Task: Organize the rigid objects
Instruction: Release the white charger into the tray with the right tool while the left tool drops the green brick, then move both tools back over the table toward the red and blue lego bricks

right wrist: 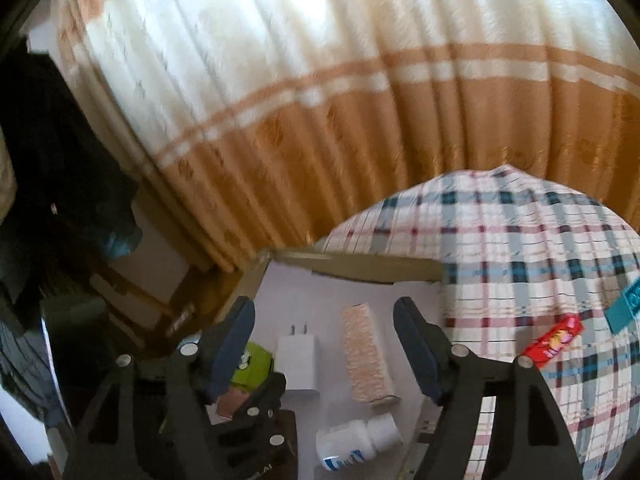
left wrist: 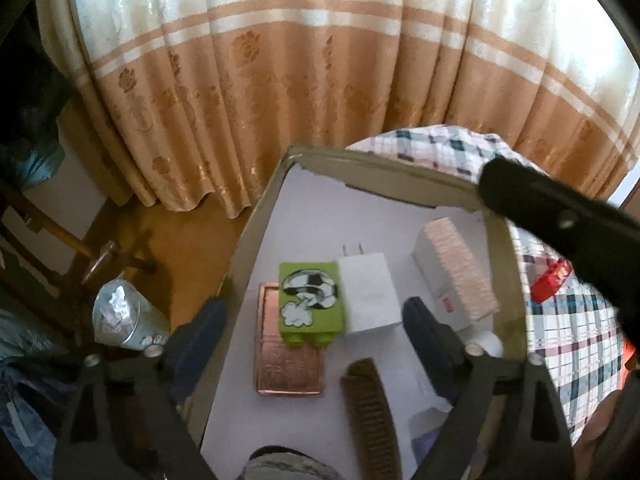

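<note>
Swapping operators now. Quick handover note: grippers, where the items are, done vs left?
Left gripper: jaws open, empty, over the shallow cardboard box.
Right gripper: jaws open, empty, above the same box.

In the box: green toy block with cartoon sticker resting on a copper-coloured flat tin, white plug-in charger touching the block, white box with pink textured face, brown comb, white pill bottle lying on its side.

Left outside, on the plaid cloth: red packet and a teal item at the frame edge. Those likely go in next.
</note>
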`<state>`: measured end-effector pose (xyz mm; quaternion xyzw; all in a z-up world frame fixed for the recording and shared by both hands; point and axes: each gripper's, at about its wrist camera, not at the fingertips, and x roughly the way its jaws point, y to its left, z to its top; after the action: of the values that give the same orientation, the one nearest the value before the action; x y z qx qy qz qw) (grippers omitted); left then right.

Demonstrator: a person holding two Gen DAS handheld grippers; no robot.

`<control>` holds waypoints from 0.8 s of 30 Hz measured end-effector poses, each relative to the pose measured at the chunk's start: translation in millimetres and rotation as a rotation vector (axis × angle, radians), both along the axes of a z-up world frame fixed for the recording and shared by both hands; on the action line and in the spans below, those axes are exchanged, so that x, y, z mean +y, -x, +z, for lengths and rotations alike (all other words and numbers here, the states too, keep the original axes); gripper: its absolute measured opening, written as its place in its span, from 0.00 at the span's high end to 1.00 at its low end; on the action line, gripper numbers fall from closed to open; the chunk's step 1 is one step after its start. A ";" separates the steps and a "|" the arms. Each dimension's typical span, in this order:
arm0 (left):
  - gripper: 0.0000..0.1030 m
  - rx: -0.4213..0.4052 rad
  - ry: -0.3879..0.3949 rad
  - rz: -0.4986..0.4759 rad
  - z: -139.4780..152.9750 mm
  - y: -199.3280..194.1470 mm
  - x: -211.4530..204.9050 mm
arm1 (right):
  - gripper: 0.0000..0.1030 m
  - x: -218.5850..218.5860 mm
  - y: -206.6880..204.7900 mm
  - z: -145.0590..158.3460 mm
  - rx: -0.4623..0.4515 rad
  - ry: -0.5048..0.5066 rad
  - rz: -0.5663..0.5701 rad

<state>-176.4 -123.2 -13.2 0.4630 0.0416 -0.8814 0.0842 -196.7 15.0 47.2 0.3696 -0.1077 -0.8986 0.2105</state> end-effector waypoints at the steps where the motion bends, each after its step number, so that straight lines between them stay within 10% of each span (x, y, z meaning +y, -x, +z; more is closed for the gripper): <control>1: 0.05 0.007 0.007 -0.002 1.6 -1.6 2.4 | 0.28 6.2 -4.0 1.7 0.010 0.009 -0.021; 24: 0.04 0.056 0.024 -0.119 5.6 -49.6 67.6 | 0.28 92.4 -80.8 -1.6 0.114 -0.145 -0.306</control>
<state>-126.8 -55.7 -7.5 0.4386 0.0056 -0.8979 0.0362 -115.8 107.4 45.5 0.3117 -0.0858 -0.9450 0.0499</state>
